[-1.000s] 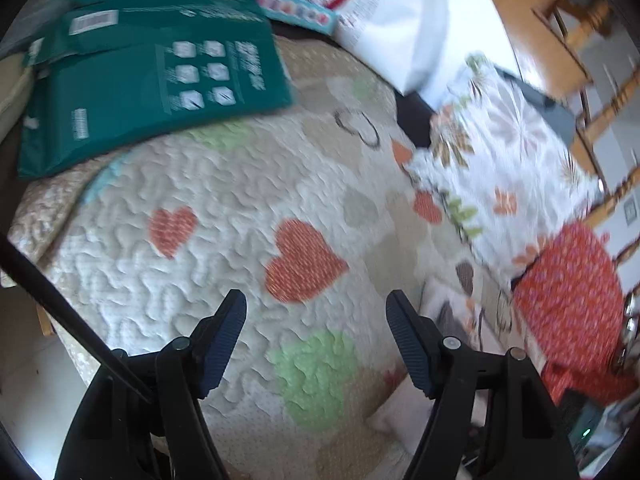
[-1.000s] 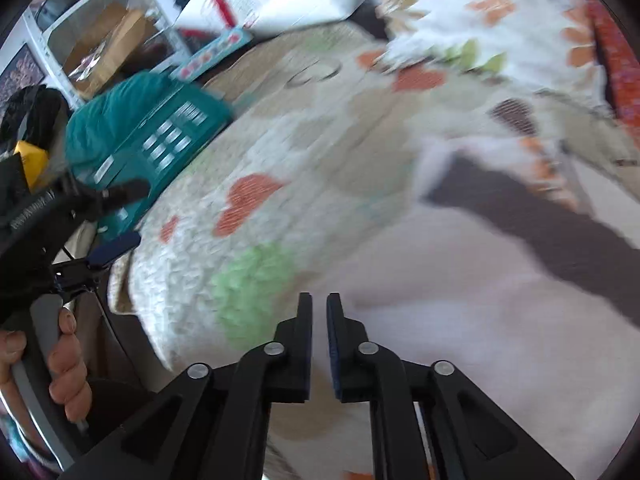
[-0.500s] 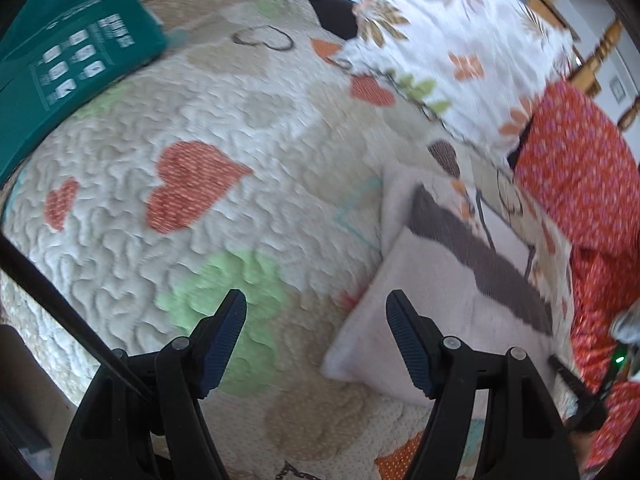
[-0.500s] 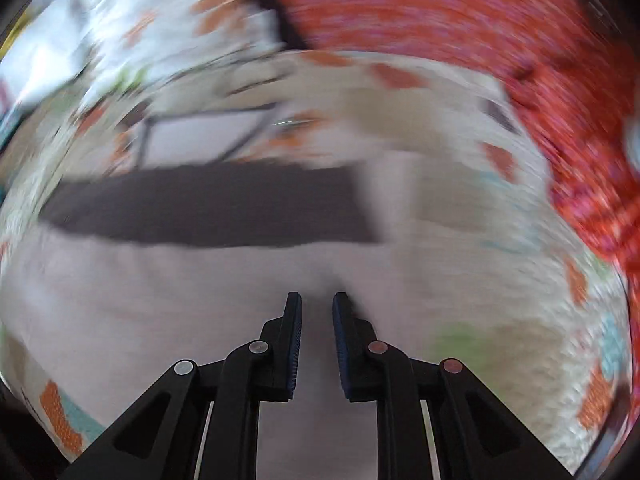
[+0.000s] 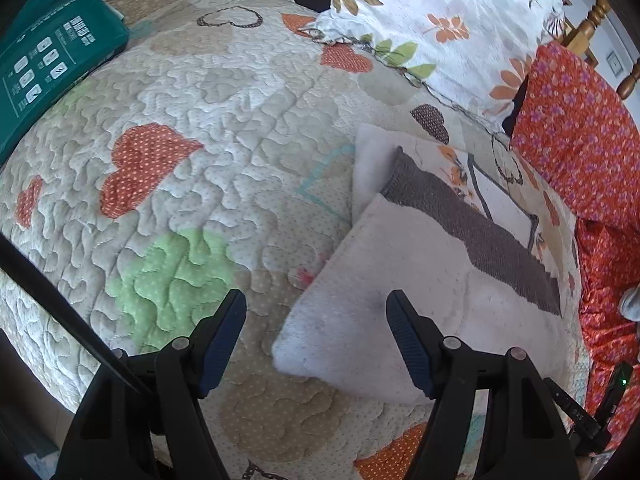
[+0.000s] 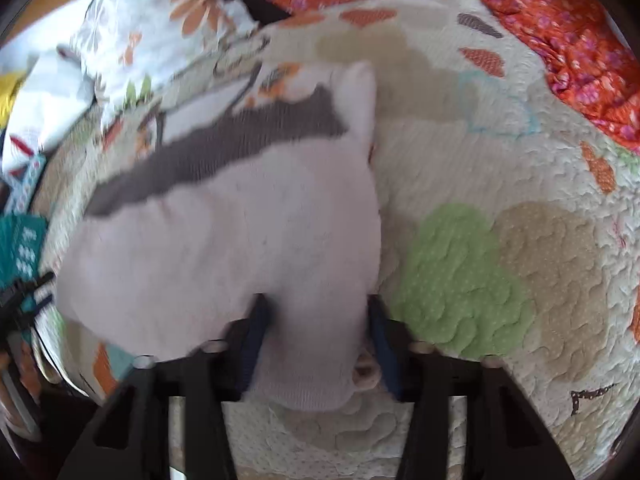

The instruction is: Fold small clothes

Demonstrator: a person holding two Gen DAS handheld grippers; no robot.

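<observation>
A small pale pink garment [image 5: 404, 292] with a grey knit band [image 5: 472, 228] lies folded on the heart-patterned quilt [image 5: 224, 152]. My left gripper [image 5: 316, 320] is open and empty, its fingers over the garment's near left corner. In the right wrist view the same garment [image 6: 224, 240] fills the left half. My right gripper [image 6: 318, 320] is open, its fingers on either side of the garment's near edge, with cloth lying between them.
A floral pillow [image 5: 440, 28] and an orange flowered cloth [image 5: 576, 132] lie at the far right. A teal package [image 5: 44, 76] sits at the far left. A wooden bedpost [image 5: 592, 28] stands behind. The quilt's edge drops off at the lower left.
My right gripper has opened from shut and now straddles the garment's near edge. My left gripper has swung right and closer, bringing the garment's corner between its open fingers.
</observation>
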